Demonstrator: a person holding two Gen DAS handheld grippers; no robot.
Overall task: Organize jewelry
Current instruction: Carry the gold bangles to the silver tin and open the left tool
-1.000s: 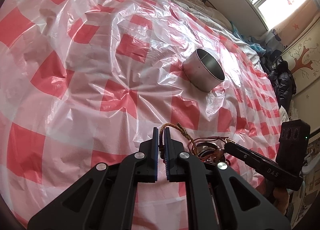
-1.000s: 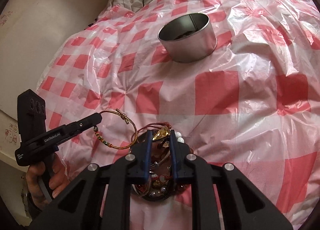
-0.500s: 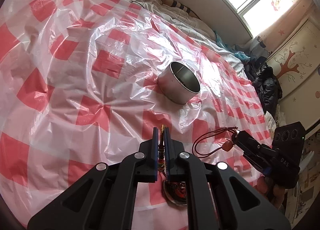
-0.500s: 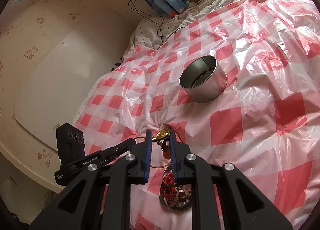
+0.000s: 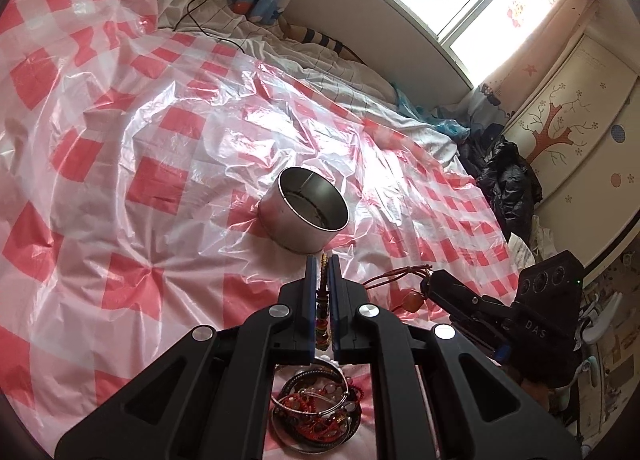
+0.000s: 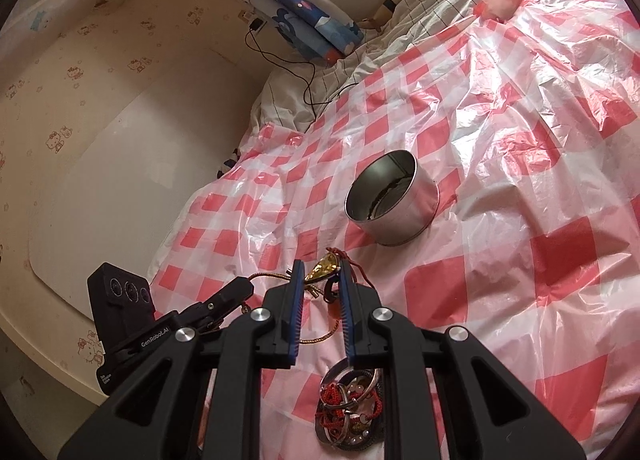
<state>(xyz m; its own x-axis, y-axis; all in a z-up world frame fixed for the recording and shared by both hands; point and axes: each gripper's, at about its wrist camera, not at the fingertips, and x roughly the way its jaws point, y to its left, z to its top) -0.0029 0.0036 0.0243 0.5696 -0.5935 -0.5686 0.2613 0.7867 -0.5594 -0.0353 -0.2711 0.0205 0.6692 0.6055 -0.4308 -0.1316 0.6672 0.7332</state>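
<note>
While both of your tools hang above the bed's red-and-white checked plastic sheet (image 5: 160, 187), each has a piece of jewelry lifted off it. Your left gripper (image 5: 322, 272) has its jaws drawn narrow on a gold-brown braided cord bracelet with coloured beads (image 5: 322, 300); the cord runs up between the blue pads and beads show just below them. From the right wrist view the same bracelet (image 6: 276, 280) loops out from that tool's tip. Your right gripper (image 6: 322, 280) has its jaws set wider, pinching a red string bracelet with a gold charm (image 6: 324, 272); an orange bead hangs from it between the fingers. From the left wrist view its red cord (image 5: 400, 274) trails from the right tool's tip, orange bead dangling.

A round silver metal tin (image 5: 308, 215), open-topped and upright, stands on the sheet ahead of both tools, apart from them; something dark lies along its inner wall, too small to identify.

A shallow dark dish piled with metal bangles and red beaded strings (image 5: 316, 412) sits on the sheet beneath both grippers.
</note>
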